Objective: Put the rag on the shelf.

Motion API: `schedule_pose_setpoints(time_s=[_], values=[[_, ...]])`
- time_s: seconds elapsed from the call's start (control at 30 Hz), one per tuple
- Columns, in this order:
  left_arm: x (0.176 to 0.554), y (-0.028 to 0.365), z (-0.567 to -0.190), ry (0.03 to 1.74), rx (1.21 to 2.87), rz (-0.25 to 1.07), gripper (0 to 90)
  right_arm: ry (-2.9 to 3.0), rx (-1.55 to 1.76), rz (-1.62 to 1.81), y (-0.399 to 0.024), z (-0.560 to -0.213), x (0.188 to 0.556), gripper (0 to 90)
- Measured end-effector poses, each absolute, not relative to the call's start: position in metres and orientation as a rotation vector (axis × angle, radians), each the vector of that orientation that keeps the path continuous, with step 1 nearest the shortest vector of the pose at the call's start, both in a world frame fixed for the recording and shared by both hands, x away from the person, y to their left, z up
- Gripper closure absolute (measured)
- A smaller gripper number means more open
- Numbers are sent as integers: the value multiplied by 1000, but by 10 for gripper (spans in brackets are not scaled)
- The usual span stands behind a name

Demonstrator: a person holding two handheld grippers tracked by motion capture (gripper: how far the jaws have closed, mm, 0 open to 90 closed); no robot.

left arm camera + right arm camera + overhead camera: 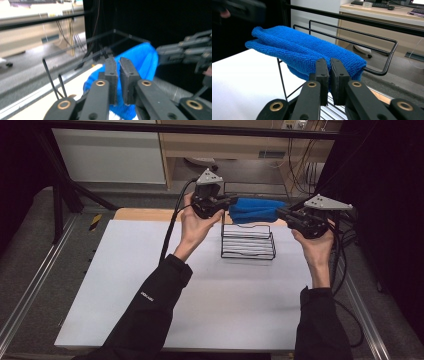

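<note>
A folded blue cloth (257, 210) hangs over the top rail of a black wire rack (248, 247) at the far middle of the white table. My left gripper (231, 200) is at the cloth's left end and my right gripper (280, 213) at its right end. In the left gripper view the jaws (118, 62) stand nearly together with the cloth (142, 60) around their tips. The right gripper's jaws (329, 62) are likewise closed into the near end of the cloth (299, 47), just by the rack's rail (387, 53).
The white table top (150, 285) lies between both forearms and the rack. A wooden strip (140, 214) runs along its far edge. Metal frame rails (30, 290) border the table, and cables trail from both grippers. A desk with shelves (235, 145) stands behind.
</note>
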State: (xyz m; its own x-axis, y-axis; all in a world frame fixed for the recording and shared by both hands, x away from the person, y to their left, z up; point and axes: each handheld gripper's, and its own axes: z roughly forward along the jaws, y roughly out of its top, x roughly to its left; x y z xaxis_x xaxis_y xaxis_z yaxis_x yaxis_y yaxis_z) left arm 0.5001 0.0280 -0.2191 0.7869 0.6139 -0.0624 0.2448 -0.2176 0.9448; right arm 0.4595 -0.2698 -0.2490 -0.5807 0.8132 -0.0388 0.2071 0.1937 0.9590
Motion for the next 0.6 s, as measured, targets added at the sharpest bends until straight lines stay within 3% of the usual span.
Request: schedule_pose_setpoints(time_s=[0.4, 0.6], values=[[501, 21, -244, 640, 1911, 373, 896, 1925, 944, 1399, -271, -251, 459, 825], [503, 17, -250, 644, 1926, 386, 897, 1914, 950, 1425, -270, -248, 458, 735]])
